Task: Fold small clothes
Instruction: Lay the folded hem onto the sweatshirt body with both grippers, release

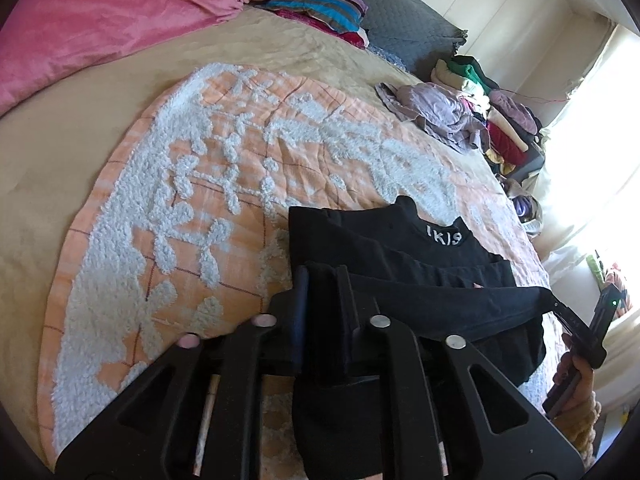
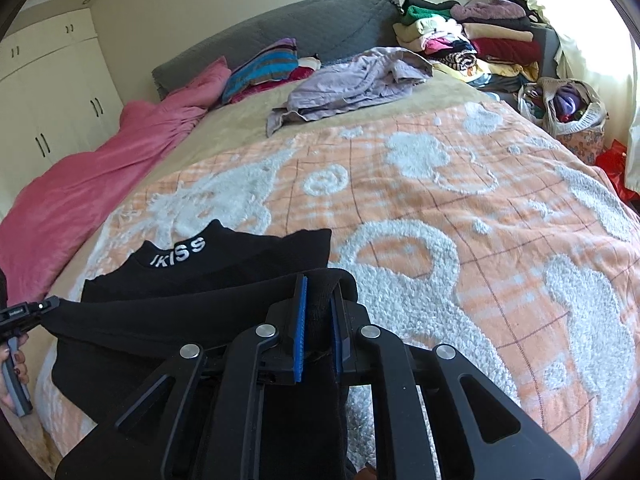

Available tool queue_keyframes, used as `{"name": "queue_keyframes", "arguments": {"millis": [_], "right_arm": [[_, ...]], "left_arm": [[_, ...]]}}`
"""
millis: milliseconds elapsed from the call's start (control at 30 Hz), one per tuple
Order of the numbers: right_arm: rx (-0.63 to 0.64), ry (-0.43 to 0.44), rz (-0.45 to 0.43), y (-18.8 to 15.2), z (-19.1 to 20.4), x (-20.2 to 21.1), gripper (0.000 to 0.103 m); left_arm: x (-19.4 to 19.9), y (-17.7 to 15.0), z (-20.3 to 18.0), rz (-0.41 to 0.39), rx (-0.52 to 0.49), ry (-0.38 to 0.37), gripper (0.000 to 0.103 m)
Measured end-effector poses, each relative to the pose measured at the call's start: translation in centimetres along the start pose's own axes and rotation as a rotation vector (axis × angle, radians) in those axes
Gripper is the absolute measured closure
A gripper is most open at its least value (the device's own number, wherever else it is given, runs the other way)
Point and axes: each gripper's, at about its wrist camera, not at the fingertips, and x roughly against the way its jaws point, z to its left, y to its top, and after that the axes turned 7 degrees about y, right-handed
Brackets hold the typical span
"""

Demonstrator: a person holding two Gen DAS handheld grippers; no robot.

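Observation:
A small black garment (image 1: pixel 420 264) with white lettering on its band lies partly on the orange and white blanket (image 1: pixel 200 184). It also shows in the right wrist view (image 2: pixel 224 276). My left gripper (image 1: pixel 322 280) is shut on one corner of a raised black fold. My right gripper (image 2: pixel 318 292) is shut on the other corner. The fold stretches taut between the two, lifted above the part that rests on the blanket. The right gripper (image 1: pixel 560 304) shows at the right edge of the left wrist view, and the left gripper (image 2: pixel 48 304) at the left edge of the right wrist view.
A crumpled lilac garment (image 2: pixel 352 80) lies further up the bed. A pink duvet (image 2: pixel 100 176) lies along the left side. Stacked clothes (image 2: pixel 472 36) and a bag (image 2: pixel 564 108) stand beside the grey headboard (image 2: pixel 304 28). Striped pillows (image 1: pixel 320 8) lie near the headboard.

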Motion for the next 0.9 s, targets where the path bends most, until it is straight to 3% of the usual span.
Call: {"name": "queue_keyframes", "arguments": {"millis": [67,133,167,333,467,567,633,900], "right_arm": [[-0.002,-0.001,-0.001,-0.1,0.0,0.1,0.091],[0.005,-0.025,-0.010,-0.3,0.1,0.5,0.071],[0.008,-0.030,-0.022,-0.3,0.1,0.8,0.069],[0.034,-0.038,-0.087,-0.7,1.0,3.3,0.069],[0.098,-0.021,-0.124,-1.6,2.9,5.3,0.069],[0.183,0.011,-0.080,-2.9,4.9,5.5,0.070],[0.219,0.031,-0.037,-3.8,5.9,5.1,0.080],[0.289,0.034,0.088,-6.5,8.0,2.7,0.080]], "left_arm": [[0.4,-0.1,0.1,-0.019,-0.007,0.021,0.091],[1.2,-0.1,0.4,-0.036,0.003,0.014,0.091],[1.9,-0.2,0.4,-0.054,-0.001,0.015,0.091],[4.5,-1.1,-1.3,-0.115,-0.076,0.023,0.091],[5.8,-2.3,-3.3,-0.121,-0.136,-0.028,0.091],[5.4,-3.7,-5.0,-0.073,-0.181,-0.070,0.092],[4.8,-4.8,-5.9,-0.048,-0.217,-0.067,0.092],[1.7,-7.9,-7.7,0.016,-0.320,0.030,0.092]]}}
